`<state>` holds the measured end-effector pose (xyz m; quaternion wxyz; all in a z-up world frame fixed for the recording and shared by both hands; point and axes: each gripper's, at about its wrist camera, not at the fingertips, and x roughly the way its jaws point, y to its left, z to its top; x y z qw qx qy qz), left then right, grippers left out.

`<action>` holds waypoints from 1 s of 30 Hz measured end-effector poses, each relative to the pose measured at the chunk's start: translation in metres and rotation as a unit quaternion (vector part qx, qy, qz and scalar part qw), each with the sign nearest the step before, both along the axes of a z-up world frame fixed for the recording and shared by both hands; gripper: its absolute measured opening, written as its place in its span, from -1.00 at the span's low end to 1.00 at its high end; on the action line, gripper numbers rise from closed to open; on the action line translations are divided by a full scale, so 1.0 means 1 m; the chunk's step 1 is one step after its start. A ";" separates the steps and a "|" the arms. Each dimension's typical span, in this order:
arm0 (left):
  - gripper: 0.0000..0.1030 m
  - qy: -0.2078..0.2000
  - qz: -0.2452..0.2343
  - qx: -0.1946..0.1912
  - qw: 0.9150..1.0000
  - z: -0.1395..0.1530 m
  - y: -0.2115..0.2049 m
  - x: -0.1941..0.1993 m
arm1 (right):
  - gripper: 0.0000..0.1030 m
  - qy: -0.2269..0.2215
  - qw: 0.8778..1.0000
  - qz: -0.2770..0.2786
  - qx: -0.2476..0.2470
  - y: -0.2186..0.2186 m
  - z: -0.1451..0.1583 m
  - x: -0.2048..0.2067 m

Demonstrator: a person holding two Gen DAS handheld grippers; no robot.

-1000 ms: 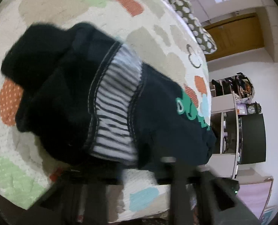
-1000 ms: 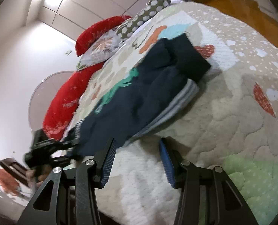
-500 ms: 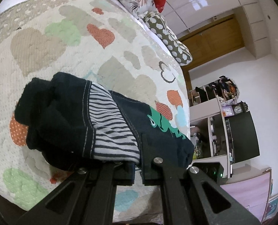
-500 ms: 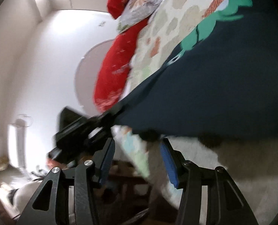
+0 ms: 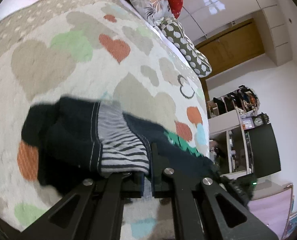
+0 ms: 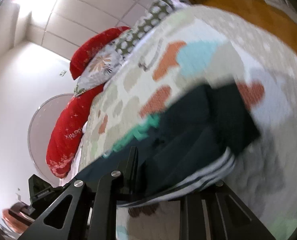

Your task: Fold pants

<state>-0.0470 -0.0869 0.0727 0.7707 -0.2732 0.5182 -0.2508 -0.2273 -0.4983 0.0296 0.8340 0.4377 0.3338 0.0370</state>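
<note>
Dark navy pants [image 5: 74, 138] with a striped grey lining and a green print lie bunched on the heart-patterned quilt [image 5: 72, 56]. My left gripper [image 5: 147, 177] is shut on the striped waistband edge at the near side of the bundle. In the right wrist view the same pants [image 6: 192, 136] fill the middle. My right gripper [image 6: 176, 182] has its fingers around the near striped edge of the pants; the right finger is hidden under the cloth and the view is blurred. My left gripper shows in the right wrist view [image 6: 42, 190] at the pants' far end.
Red, floral and dotted pillows [image 5: 158, 2] lie at the head of the bed. A shelf unit and a dark cabinet [image 5: 262, 150] stand beyond the bed's right edge. Wooden floor [image 6: 248, 6] shows past the bed in the right wrist view.
My left gripper closed on the striped waistband edge. My right gripper moved in from the open quilt to the pants' near edge, and the pants now cover its fingers.
</note>
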 end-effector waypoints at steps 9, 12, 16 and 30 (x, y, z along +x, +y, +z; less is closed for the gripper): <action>-0.89 -0.028 0.042 0.120 0.991 0.001 -0.034 0.117 | -0.54 0.010 0.995 0.044 -0.087 0.002 0.037 0.126; -0.63 0.020 0.032 0.085 0.996 -0.014 -0.029 0.149 | -0.03 0.031 0.993 0.037 -0.105 -0.001 0.035 0.170; -0.20 0.048 0.035 0.024 0.998 -0.016 -0.012 0.157 | 0.15 0.040 0.991 0.008 -0.131 -0.012 0.042 0.192; 0.20 0.012 0.069 0.067 0.995 0.002 0.069 0.054 | 0.32 0.086 0.977 -0.013 -0.197 -0.042 0.027 0.163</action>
